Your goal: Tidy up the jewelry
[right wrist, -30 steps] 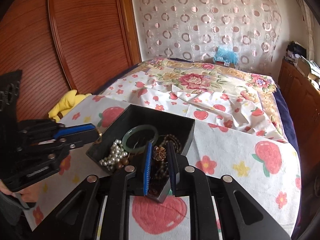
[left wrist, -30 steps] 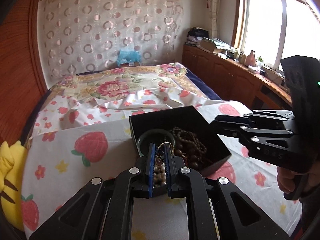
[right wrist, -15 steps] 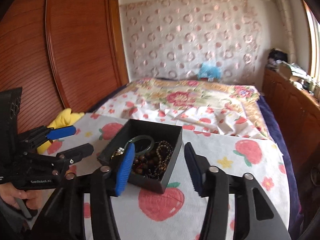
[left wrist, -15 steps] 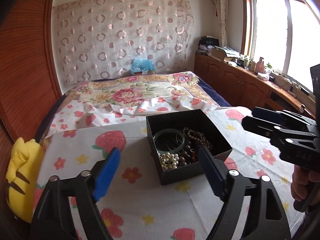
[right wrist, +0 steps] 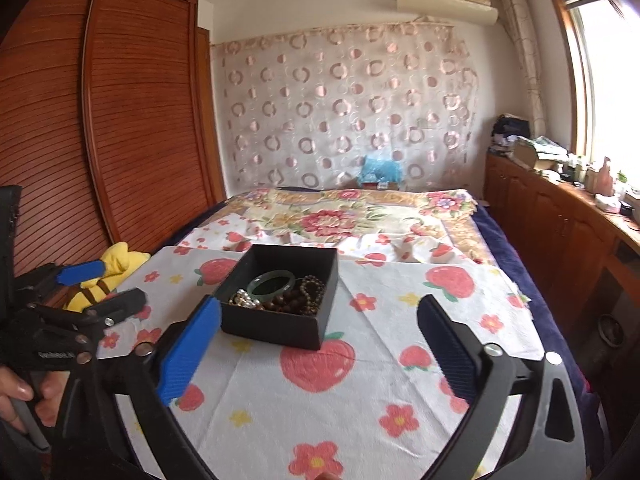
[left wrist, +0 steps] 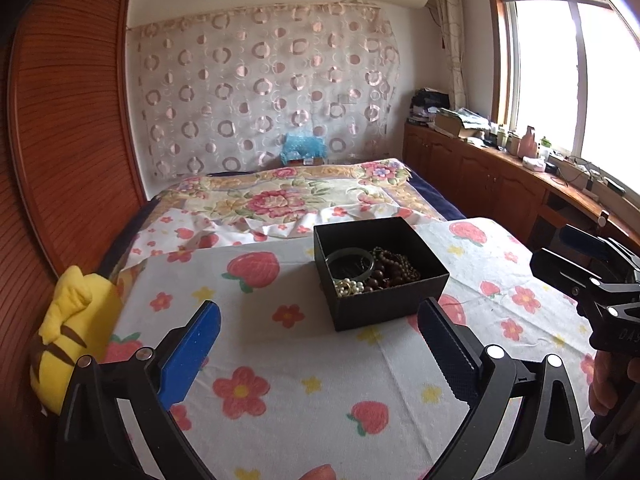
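Both tools backed off black box [left wrist: 380, 272]; left tool [left wrist: 320, 344], right tool [right wrist: 320, 332] opening, empty; box ahead.

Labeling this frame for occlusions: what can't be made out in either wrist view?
- Black box: floor and near corners hidden by its own front wall, both views.
- Dark bead strands: tangled, too small to count or separate.
- Pearl string: partly under the beads and the green bangle.
- Left gripper and right gripper: jaws opening, nothing between them; handles cut off by the bottom edge.
- Yellow plush: cut off behind the left finger.
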A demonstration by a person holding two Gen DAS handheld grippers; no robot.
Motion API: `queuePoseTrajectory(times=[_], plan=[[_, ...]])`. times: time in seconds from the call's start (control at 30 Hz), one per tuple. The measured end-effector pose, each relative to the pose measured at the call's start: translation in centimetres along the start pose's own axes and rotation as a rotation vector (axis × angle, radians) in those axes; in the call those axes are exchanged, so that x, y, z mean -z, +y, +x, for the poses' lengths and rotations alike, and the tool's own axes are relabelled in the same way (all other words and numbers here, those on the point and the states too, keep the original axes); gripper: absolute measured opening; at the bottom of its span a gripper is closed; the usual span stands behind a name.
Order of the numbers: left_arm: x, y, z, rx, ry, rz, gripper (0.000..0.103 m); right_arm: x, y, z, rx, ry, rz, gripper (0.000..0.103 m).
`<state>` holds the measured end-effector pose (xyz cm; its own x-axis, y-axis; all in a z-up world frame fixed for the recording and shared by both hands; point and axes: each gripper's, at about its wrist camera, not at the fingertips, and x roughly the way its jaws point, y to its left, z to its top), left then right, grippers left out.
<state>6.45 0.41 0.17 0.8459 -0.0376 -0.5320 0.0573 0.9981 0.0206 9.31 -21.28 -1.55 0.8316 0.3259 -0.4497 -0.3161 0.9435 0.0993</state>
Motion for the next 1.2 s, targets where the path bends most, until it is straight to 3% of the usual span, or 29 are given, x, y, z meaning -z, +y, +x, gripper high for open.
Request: queuePoseTrajectory(times=[0.37, 1.2], plan=[[0.6, 0.6, -1.8, -0.057, -0.032, -0.012, 0.095, 1.1, -0.6, -1.0, 0.033, -0.012, 0.023, 0.1], [0.8, 0.7, -2.0, -0.054, -0.034, -0.012, 0.095, 1.2, -0.6, -1.0, 0.045, -0.011, 0.027, 0.1]])
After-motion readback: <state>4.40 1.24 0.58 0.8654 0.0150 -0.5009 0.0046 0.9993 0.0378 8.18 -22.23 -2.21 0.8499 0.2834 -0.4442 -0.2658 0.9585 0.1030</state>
